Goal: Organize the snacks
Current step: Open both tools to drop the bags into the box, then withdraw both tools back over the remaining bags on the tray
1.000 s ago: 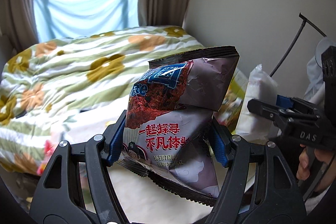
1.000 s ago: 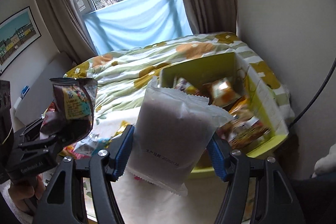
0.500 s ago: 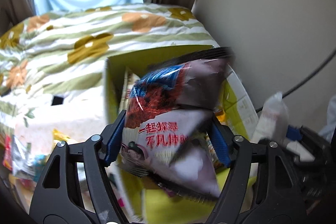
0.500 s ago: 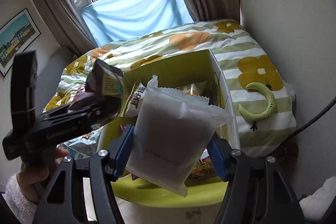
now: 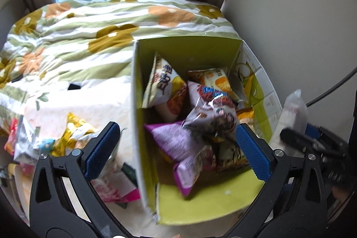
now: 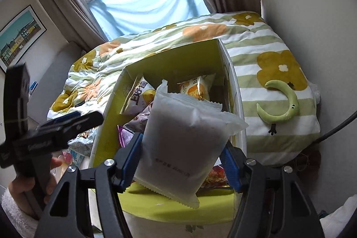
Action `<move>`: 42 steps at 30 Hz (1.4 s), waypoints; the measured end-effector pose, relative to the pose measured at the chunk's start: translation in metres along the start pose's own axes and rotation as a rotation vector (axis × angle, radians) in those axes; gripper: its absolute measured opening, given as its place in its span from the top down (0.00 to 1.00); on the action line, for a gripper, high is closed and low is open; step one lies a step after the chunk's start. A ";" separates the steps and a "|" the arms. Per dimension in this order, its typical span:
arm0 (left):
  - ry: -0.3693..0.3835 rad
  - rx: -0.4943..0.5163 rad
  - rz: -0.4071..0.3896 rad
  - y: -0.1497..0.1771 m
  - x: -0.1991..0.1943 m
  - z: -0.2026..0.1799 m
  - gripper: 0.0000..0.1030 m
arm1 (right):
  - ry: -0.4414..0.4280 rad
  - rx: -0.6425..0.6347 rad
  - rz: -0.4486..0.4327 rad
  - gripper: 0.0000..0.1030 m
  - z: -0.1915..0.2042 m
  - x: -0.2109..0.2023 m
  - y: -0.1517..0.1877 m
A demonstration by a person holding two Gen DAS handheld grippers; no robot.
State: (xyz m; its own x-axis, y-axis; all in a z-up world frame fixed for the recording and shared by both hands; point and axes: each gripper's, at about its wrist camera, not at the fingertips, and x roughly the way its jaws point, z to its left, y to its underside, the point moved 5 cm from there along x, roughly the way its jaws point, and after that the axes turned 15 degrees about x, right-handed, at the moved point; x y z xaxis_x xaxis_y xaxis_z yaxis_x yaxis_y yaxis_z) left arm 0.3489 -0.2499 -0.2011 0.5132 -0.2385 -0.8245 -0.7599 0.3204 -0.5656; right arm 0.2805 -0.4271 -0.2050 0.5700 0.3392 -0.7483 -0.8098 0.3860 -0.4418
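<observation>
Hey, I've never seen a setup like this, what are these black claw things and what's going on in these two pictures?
Those claws are tools a person holds, one per hand, each with a camera looking along its fingers. One picture is from the left hand-held gripper; its jaws are opening and grip nothing, and a silvery snack bag sits blurred over the other packets in the green box. The other is from the right hand-held gripper, clamped on a frosted white packet above the same box. The box rests on a flowered quilt, and more snacks lie loose beside it.
</observation>
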 end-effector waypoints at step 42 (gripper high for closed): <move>-0.201 0.008 -0.110 0.069 -0.111 0.024 0.00 | 0.001 -0.149 -0.049 0.05 0.042 -0.030 0.046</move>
State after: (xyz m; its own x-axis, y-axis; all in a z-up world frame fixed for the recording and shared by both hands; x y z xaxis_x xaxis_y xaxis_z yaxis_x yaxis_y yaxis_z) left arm 0.2486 -0.1796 -0.1487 0.6627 -0.0854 -0.7440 -0.6920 0.3099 -0.6519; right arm 0.2318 -0.3830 -0.1822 0.6094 0.3225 -0.7244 -0.7927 0.2703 -0.5465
